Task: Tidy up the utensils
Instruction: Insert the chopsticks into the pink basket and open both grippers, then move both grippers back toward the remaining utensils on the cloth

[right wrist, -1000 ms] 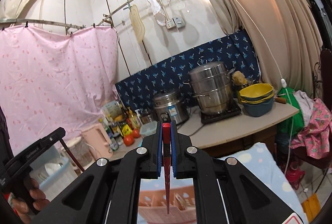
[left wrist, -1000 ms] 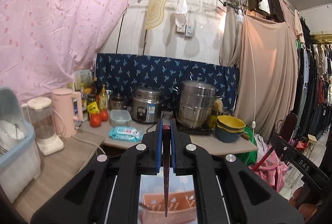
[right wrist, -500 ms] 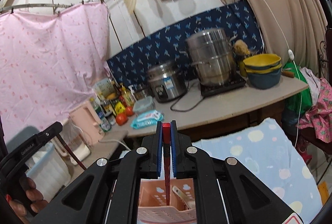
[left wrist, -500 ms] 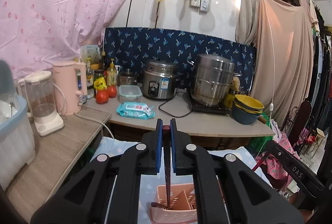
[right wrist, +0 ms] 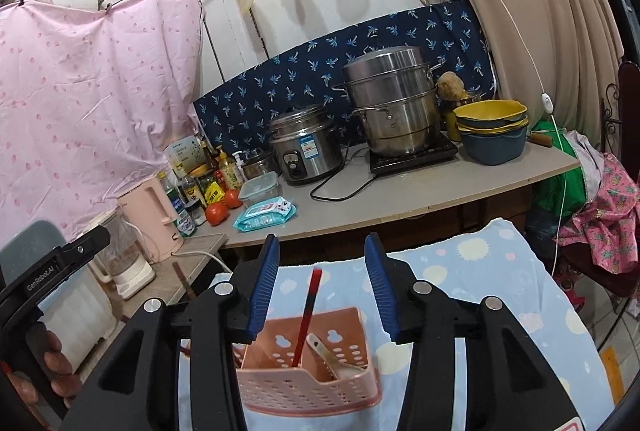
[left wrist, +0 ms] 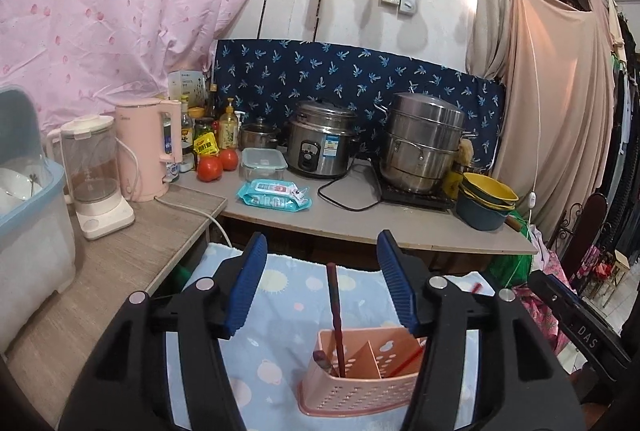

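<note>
Chopsticks are standing almost upright in the pink perforated plastic utensil caddy (left wrist: 360,387): the dark brown chopstick (left wrist: 334,311) below the left gripper (left wrist: 322,287), the red chopstick (right wrist: 306,315) below the right gripper (right wrist: 320,285). Both grippers are hanging spread wide and empty, each stick rising between its fingers, apparently untouched.

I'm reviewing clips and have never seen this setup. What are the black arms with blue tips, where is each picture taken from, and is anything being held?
Each picture comes from a camera mounted on a hand-held gripper, looking along its two fingers. One shows the left gripper, the other the right gripper. Both are open and hold nothing. Below them a pink utensil caddy stands on a blue patterned cloth. A dark chopstick stands in it in the left view, a red chopstick in the right view. Behind is a kitchen counter with pots.
</note>
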The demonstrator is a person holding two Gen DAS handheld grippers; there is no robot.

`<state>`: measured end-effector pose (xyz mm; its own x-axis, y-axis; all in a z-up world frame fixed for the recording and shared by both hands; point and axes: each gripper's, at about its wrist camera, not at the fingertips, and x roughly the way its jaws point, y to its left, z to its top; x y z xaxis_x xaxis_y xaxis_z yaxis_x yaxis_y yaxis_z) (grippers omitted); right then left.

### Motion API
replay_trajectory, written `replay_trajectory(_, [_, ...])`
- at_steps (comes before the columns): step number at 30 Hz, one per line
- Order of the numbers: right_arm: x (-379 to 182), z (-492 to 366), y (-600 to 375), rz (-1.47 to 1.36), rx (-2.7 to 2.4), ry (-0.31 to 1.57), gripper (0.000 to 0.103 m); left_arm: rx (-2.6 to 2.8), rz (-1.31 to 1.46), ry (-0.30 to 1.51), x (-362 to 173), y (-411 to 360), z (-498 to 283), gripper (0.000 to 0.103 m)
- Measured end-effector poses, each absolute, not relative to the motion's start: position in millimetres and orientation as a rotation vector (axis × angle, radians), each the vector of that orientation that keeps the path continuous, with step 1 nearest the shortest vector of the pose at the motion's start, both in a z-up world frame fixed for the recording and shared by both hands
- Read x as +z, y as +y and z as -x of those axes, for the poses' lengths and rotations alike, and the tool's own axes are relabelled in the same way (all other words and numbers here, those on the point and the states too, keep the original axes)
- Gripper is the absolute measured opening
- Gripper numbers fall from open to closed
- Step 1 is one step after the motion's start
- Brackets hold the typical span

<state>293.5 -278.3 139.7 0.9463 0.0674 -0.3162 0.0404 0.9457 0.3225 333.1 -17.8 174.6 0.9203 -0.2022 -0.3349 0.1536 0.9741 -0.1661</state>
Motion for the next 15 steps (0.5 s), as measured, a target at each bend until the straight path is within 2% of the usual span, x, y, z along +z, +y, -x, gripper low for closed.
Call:
replay_trajectory(9, [120.8, -257.1, -279.0, -0.32, 0.011, 0.379, 0.044, -0.177, 0.102, 0.398, 156.6, -14.1, -294.2, 0.054])
replay_trajectory(15, [93.2, -218.5, -282.5, -0.323, -0.011, 0.44, 0.044, -0.151, 0.083, 0.48, 120.4, -3.7, -264.2, 0.054])
